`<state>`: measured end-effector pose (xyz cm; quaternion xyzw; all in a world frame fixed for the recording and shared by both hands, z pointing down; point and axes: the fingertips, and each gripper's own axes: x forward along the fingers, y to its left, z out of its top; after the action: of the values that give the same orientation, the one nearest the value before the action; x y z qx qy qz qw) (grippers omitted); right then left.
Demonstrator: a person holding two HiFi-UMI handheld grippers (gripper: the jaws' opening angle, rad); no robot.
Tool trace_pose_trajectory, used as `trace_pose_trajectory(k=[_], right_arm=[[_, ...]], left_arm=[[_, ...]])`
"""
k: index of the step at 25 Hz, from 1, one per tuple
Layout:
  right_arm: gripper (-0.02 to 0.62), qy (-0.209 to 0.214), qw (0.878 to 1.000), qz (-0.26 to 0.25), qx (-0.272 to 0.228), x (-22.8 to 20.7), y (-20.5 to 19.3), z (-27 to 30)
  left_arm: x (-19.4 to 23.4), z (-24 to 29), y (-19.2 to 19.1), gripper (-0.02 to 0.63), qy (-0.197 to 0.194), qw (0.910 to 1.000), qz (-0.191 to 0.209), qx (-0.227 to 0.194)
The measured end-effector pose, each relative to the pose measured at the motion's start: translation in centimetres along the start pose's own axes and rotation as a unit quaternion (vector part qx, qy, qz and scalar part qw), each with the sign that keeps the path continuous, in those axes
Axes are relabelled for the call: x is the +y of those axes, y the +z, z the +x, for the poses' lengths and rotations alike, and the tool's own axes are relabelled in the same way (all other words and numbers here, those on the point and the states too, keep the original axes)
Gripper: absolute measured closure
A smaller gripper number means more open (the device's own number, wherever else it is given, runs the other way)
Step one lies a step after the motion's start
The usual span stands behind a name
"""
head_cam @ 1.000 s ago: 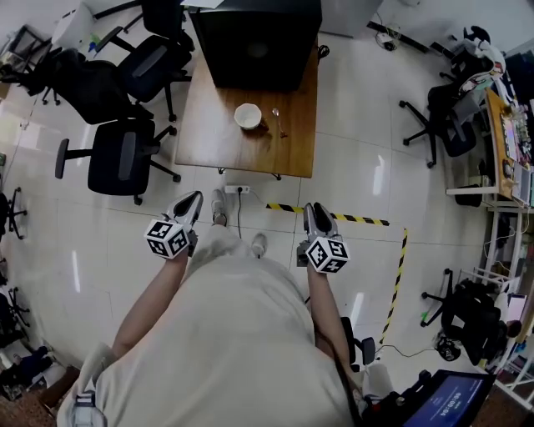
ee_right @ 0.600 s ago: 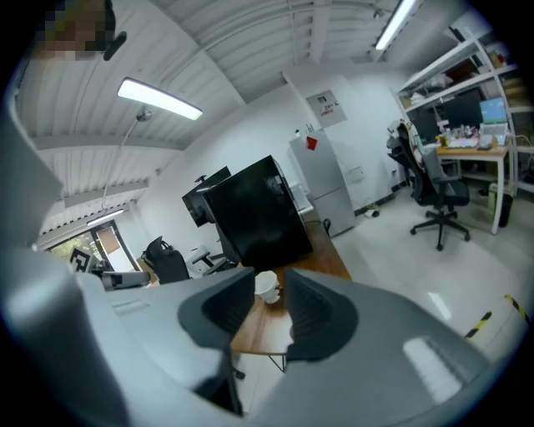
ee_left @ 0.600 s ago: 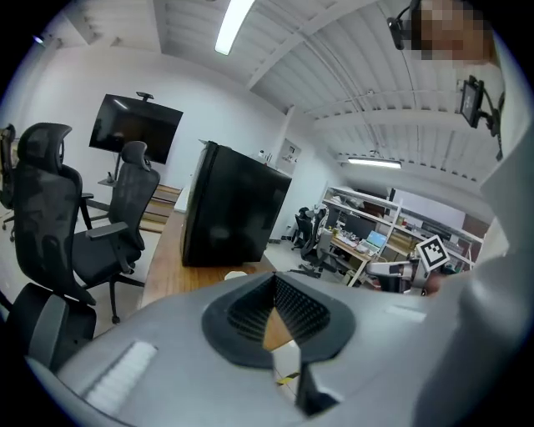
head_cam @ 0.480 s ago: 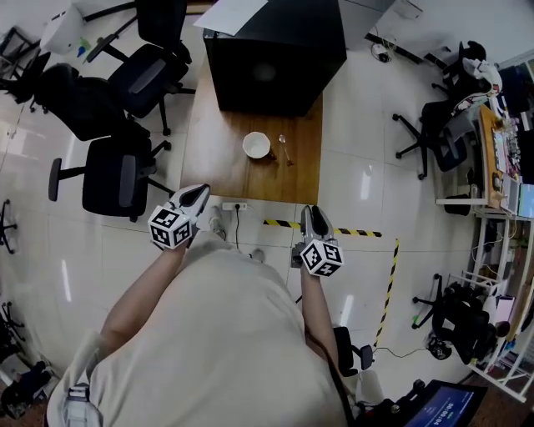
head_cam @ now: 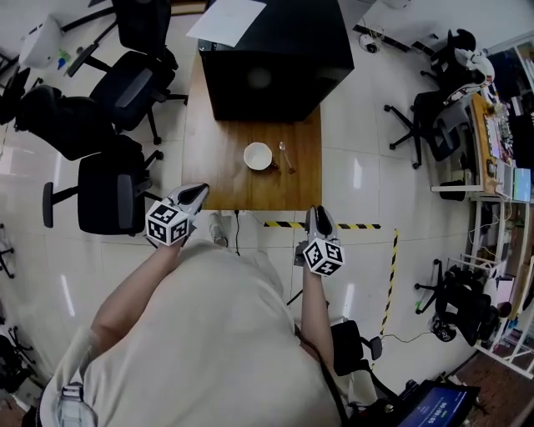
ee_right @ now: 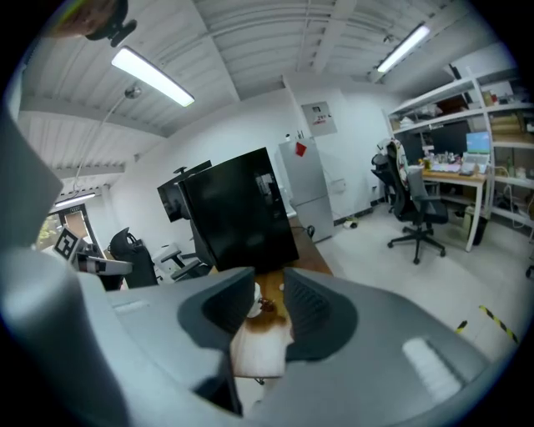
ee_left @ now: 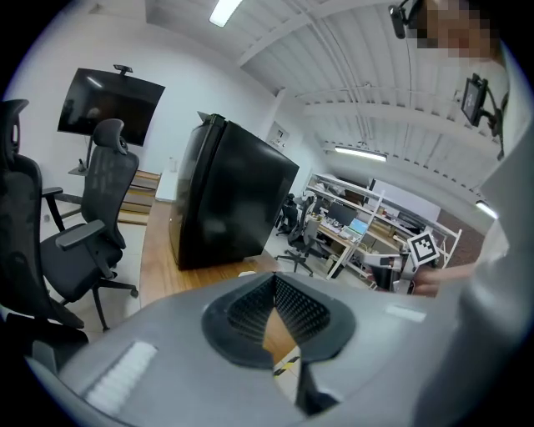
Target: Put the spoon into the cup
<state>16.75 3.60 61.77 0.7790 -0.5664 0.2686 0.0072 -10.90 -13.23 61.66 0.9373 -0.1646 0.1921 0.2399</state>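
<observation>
A white cup [head_cam: 258, 156] stands on the wooden table [head_cam: 217, 167], toward its near right part. The small metal spoon [head_cam: 284, 156] lies just right of the cup. Both grippers are held short of the table's near edge, apart from both objects. My left gripper [head_cam: 200, 191] [ee_left: 273, 279] is shut, its tips touching, with nothing in it. My right gripper [head_cam: 315, 213] [ee_right: 269, 279] is open and empty. Through the gap in the right gripper view I see the cup [ee_right: 253, 304] on the table [ee_right: 260, 349].
A large black box [head_cam: 271, 54] fills the table's far end, with a paper sheet [head_cam: 227, 21] on top. Black office chairs [head_cam: 108, 192] stand left of the table, more chairs [head_cam: 425, 117] at the right. Yellow-black tape [head_cam: 329, 225] marks the floor below the table.
The person has stepped toward the table, so both grippers now sit close to its near edge. The jaws look the same as before.
</observation>
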Motion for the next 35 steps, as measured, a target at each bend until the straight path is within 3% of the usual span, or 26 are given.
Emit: trace_pose_trajectory(k=[8, 16, 27, 35], right_arm=[[0.486, -0.019, 0.999, -0.031, 0.014, 0.4, 0.7, 1.2], [0.472, 0.014, 0.990, -0.100, 0.096, -1.2, -1.7, 5.0], [0.456, 0.090, 0.952, -0.215, 0.200, -4.8, -6.5, 14.6], [0.436, 0.123, 0.918, -0.256, 0.278, -6.4, -13.0, 20.3]], left_arm=[[1.1, 1.7, -0.4, 0.601, -0.037, 0.9988, -0.009, 0.029], [-0.6, 3.9, 1.0, 0.601, -0.036, 0.9991, -0.007, 0.021], [-3.1, 6.8, 3.3, 0.601, 0.010, 0.9989, -0.045, -0.001], [-3.4, 6.6, 3.5, 0.601, 0.038, 0.9984, -0.041, 0.011]])
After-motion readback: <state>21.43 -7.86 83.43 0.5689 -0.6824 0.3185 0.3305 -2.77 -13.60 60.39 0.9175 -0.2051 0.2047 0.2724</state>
